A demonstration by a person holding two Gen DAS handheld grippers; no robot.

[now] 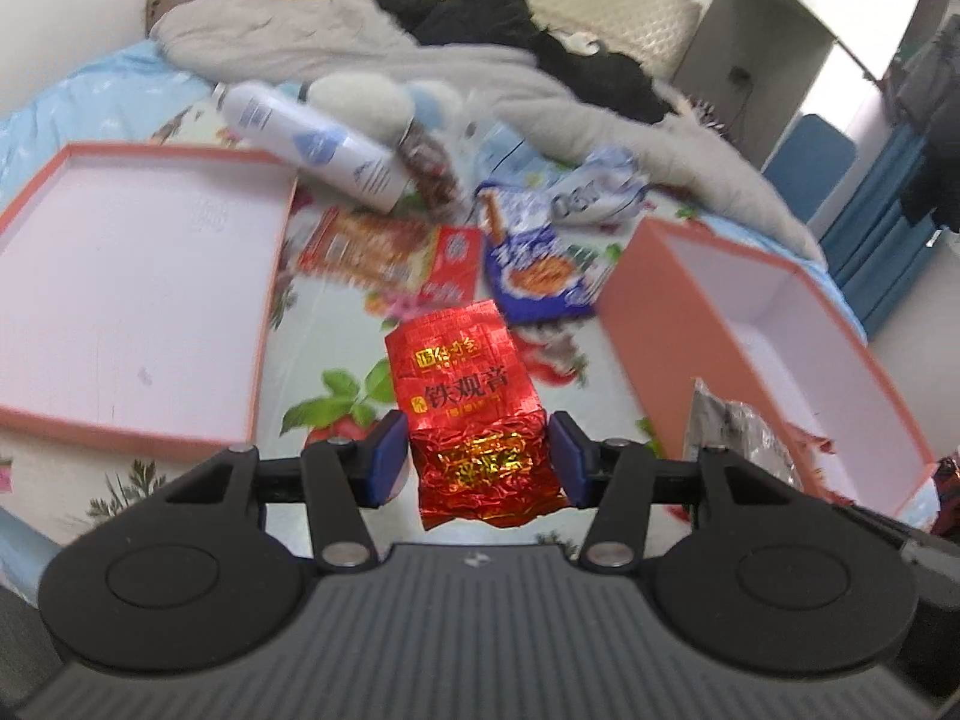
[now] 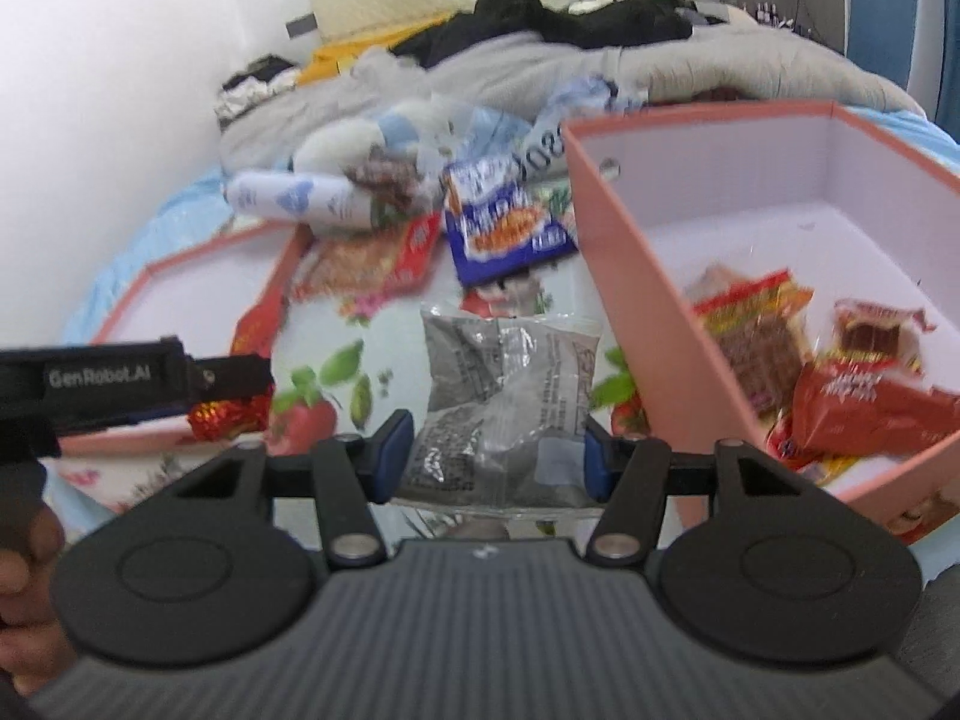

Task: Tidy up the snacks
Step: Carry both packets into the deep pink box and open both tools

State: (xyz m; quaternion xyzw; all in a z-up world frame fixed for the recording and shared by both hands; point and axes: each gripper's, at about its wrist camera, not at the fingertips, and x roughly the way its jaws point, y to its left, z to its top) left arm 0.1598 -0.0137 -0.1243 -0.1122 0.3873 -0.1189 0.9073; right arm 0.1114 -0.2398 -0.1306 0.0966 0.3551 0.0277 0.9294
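**Both claws carry a packet above the bed**

The left claw (image 1: 480, 456) pinches a red foil tea packet (image 1: 465, 384) by its crumpled lower end, both blue pads pressed against its sides; the packet juts forward above the floral bed sheet (image 1: 336, 354). The right claw (image 2: 489, 450) pinches a silver-grey packet (image 2: 504, 396) the same way, its pads tight on the packet's two edges, and the packet hangs just left of the pink box (image 2: 624, 276).

Inside that box lie several snacks: a red-and-yellow packet (image 2: 753, 324), a small brown one (image 2: 876, 330) and a dark red wrapper (image 2: 864, 408). The box's shallow lid (image 1: 138, 276) rests open side up on the sheet, well to the left.

Between lid and box, farther back on the bed, a loose pile remains: a white bottle (image 1: 318, 144) on its side, a red-orange packet (image 1: 384, 252), a blue-and-white snack bag (image 1: 534, 276) and a crinkled pale wrapper (image 1: 600, 192). A grey blanket (image 1: 336, 36) and dark clothes (image 1: 498, 12) lie behind them. The right view is blurred.
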